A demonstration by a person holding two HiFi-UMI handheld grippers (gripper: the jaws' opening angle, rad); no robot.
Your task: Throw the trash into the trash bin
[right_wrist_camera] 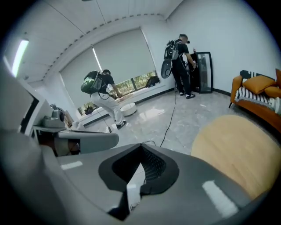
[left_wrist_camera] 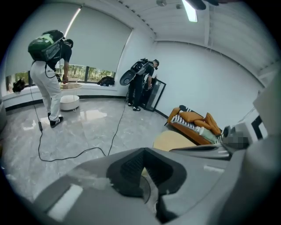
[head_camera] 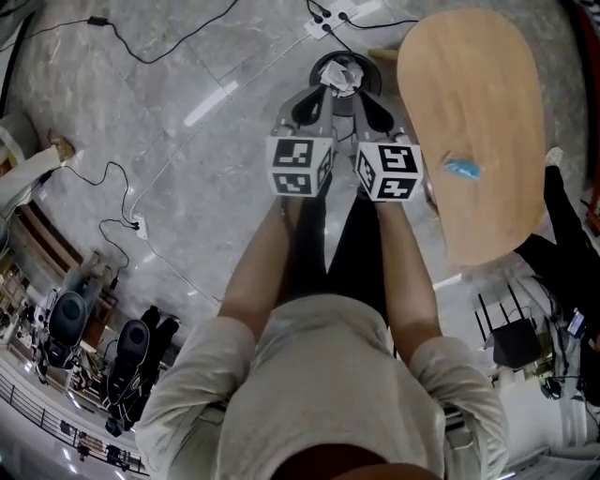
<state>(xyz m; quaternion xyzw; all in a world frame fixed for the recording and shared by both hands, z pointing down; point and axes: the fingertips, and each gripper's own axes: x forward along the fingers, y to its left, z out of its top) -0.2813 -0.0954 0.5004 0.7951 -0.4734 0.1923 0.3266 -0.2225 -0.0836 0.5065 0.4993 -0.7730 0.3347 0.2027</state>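
A small round trash bin (head_camera: 320,66) stands on the marble floor just beyond both grippers, with crumpled white paper (head_camera: 343,75) inside it. A small blue piece of trash (head_camera: 461,169) lies on the oval wooden table (head_camera: 478,84) to the right. My left gripper (head_camera: 314,98) and right gripper (head_camera: 367,101) are held side by side in front of the person, pointing toward the bin. The left gripper (left_wrist_camera: 145,176) shows its jaws pressed together with nothing held. The right gripper (right_wrist_camera: 136,176) also has its jaws together, and I see no object gripped.
Cables and a power strip (head_camera: 328,17) lie on the floor past the bin. Shoes and gear (head_camera: 131,352) line the lower left. An orange sofa (left_wrist_camera: 197,123) stands by the wall. Two people with backpacks (right_wrist_camera: 103,90) stand far off by the windows.
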